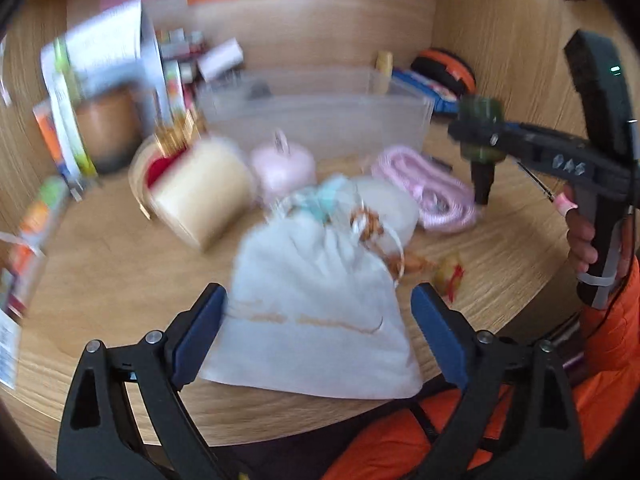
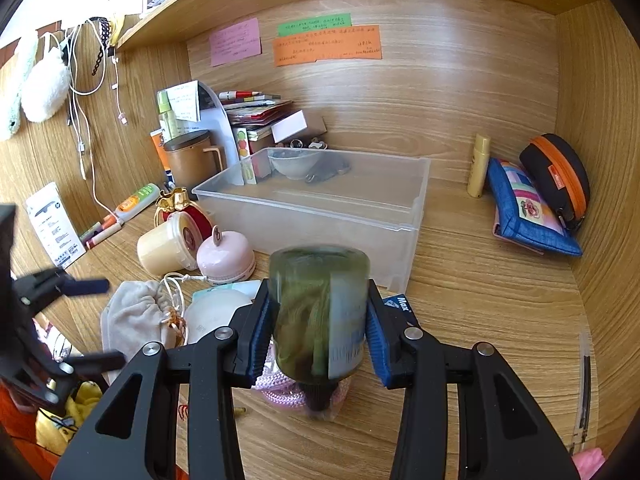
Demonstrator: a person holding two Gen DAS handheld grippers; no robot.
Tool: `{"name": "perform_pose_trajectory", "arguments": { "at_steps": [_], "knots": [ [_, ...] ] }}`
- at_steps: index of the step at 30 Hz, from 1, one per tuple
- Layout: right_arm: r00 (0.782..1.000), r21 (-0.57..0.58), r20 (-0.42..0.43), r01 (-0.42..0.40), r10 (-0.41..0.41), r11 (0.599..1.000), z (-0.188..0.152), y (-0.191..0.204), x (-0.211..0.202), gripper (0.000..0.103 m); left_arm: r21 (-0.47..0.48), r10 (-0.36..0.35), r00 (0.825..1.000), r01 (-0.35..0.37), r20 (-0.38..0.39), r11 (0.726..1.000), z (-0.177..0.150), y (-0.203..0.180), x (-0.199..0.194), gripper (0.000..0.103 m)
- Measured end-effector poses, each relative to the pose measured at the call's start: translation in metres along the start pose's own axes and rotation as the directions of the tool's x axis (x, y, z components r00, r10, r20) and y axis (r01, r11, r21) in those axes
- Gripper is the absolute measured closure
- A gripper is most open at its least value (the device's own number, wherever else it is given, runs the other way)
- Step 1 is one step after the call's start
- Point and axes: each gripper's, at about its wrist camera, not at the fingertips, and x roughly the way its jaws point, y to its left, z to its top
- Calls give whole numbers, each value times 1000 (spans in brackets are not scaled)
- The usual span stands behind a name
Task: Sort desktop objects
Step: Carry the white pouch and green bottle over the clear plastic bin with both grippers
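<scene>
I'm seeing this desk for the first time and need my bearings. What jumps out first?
The green glass jar clamped upside down in the right tongs, held above the desk in front of the clear plastic bin. Next, the pale drawstring pouch lying on the desk near its front edge, between the open left tongs. Bright pink, green and orange notes are stuck on the back wall.

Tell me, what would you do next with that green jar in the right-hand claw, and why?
Probably carry the green jar forward and lower it into the clear plastic bin. The right gripper is shut on the jar and holds it above the desk, the bin lies open straight ahead with bare floor inside, and the left gripper stands open over the white drawstring pouch, well aside.
</scene>
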Motion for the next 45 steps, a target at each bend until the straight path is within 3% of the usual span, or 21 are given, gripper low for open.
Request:
{"name": "perform_pose_trajectory", "arguments": {
  "at_steps": [7, 10, 14, 15, 20, 30, 45],
  "knots": [
    [1000, -20, -9, 2, -2, 1000, -2, -2, 2, 65, 3, 111, 994, -111, 11, 994, -7, -6, 19, 9],
    [1000, -14, 6, 4, -4, 1000, 1, -4, -2, 65, -22, 142, 989, -141, 29, 990, -5, 1, 20, 22],
    [999, -23, 41, 15, -14, 1000, 9, -5, -14, 65, -50, 171, 985, -169, 37, 984, -3, 12, 16, 24],
    [999, -28, 46, 19, -18, 999, 11, -5, -15, 65, -54, 168, 985, -165, 46, 985, -2, 15, 12, 31],
    [997, -35, 69, 23, -21, 999, 26, -6, -17, 65, -74, 151, 984, -144, 98, 987, 14, 24, -5, 31],
    [995, -82, 93, 36, -28, 996, 58, 0, -4, 65, -15, 119, 974, -119, 193, 993, 67, 28, -26, 31],
    [996, -57, 82, 50, -45, 997, 98, -23, 29, 65, 68, 45, 987, -56, 156, 996, 135, 35, 3, 31]
  ]
}}
